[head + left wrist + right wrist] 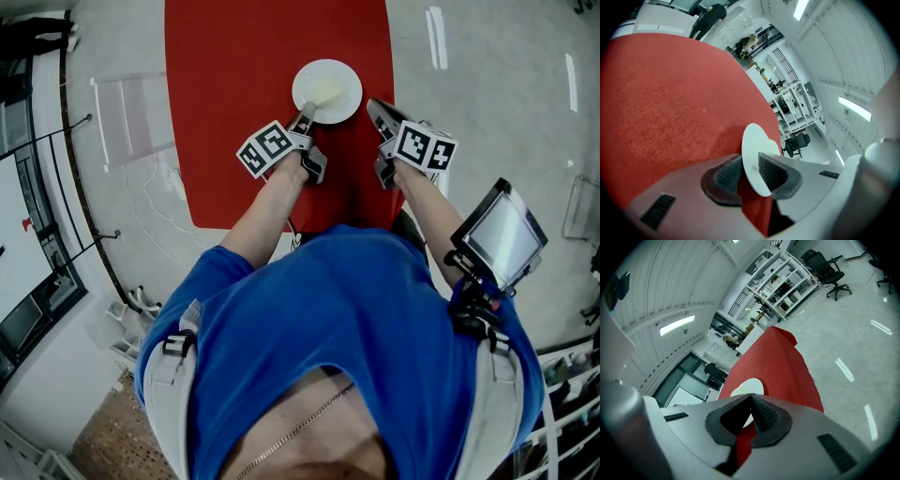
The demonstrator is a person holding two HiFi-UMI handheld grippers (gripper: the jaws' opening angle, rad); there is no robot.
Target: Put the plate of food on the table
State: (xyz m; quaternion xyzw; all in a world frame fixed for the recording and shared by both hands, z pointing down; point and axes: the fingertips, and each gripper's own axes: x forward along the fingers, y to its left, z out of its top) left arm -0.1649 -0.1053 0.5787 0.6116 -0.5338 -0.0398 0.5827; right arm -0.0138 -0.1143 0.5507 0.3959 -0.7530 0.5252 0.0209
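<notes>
We see the white plate (349,82) lying flat on the red table (234,112), clear of its edges, with a pale yellowish helping of food (322,92) on it. Our left gripper (306,114) reaches the plate's near rim. In the left gripper view its jaws stand partly apart with the rim between them, and a strip of red table shows between one ribbed pad (727,174) and the plate, so we judge the rim is not clamped. Our right gripper (374,106) sits just beside the plate on its right, apart from it. In the right gripper view its jaw tips meet with nothing between them. We cannot tell whether it rests on the table or hangs just above it.
</notes>
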